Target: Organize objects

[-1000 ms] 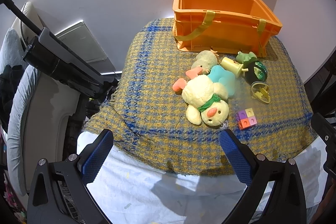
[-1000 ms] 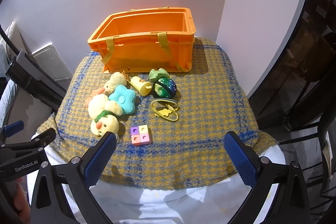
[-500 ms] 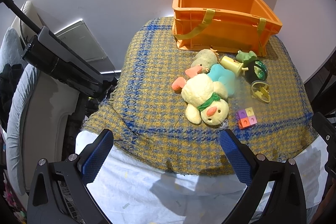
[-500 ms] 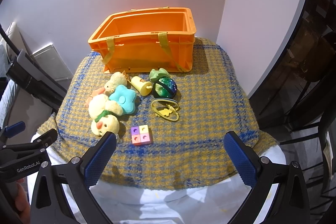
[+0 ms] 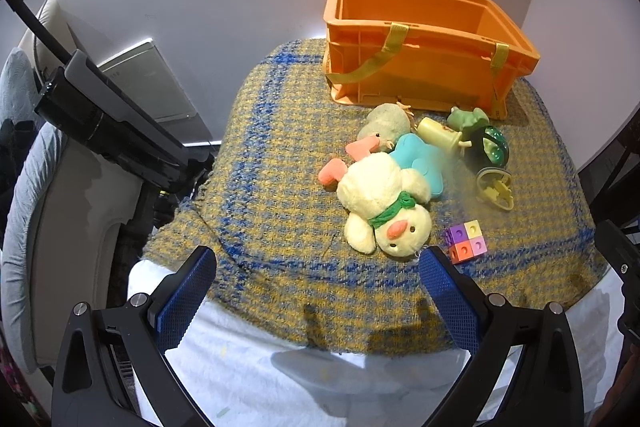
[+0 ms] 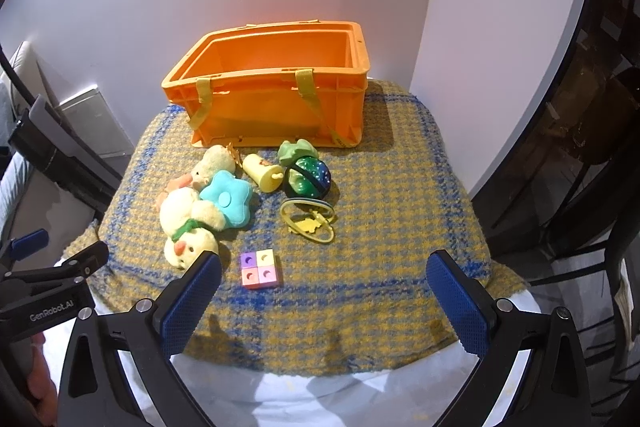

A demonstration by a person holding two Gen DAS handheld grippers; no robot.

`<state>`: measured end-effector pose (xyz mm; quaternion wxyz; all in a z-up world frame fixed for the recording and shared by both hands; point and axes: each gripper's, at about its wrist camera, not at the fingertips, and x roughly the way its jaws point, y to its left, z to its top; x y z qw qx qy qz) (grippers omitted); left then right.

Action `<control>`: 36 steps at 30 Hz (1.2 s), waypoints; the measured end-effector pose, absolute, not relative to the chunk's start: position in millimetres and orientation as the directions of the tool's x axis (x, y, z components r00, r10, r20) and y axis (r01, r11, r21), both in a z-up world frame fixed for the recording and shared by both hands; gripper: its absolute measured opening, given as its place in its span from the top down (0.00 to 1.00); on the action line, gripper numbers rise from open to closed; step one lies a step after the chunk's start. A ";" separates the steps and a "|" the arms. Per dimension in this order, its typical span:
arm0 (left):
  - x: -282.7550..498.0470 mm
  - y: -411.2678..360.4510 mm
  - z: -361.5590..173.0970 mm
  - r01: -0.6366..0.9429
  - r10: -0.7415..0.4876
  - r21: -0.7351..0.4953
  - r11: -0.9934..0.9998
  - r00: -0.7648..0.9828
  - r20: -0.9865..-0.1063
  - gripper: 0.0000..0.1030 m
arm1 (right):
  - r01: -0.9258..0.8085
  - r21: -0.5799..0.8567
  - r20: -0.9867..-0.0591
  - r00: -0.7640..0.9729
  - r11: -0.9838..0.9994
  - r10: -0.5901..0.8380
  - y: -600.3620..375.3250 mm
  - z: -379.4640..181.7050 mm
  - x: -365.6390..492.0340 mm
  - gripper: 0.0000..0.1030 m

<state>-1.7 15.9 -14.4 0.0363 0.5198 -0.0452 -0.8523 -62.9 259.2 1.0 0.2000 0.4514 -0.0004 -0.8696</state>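
Both grippers, left [image 5: 316, 283] and right [image 6: 324, 287], were spread wide and held nothing, hovering at the near edge of the blanket [image 6: 384, 211]. Compared with a second earlier, the left view had crept slightly closer; no toy had moved. The duck [image 5: 384, 203] lay at 12 o'clock of the left gripper, the blocks [image 6: 259, 269] beside it. The orange crate [image 6: 280, 87] looked empty, so sorting appeared not yet begun.

The orange crate [image 6: 276, 99] looks like smooth, matt plastic with woven fabric straps. Under it lies a coarse, nubbly woven cloth [image 6: 380, 219]. At nine o'clock of the glossy plastic ball [image 6: 308, 179], the duck [image 5: 384, 203] is fuzzy plush.
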 end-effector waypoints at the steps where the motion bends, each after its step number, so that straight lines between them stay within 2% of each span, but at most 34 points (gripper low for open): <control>1: -2.4 16.1 -16.4 0.014 -0.108 0.114 -0.993 -0.457 -0.883 0.00 | 0.348 0.181 -0.784 -0.514 -0.920 -0.349 258.9 -0.7 -63.1 0.00; 36: -79.1 62.0 -120.5 -0.049 -0.072 0.098 -0.994 -0.386 -0.920 0.00 | 0.354 0.138 -0.815 -0.490 -0.925 -0.309 248.0 -80.8 -119.7 0.00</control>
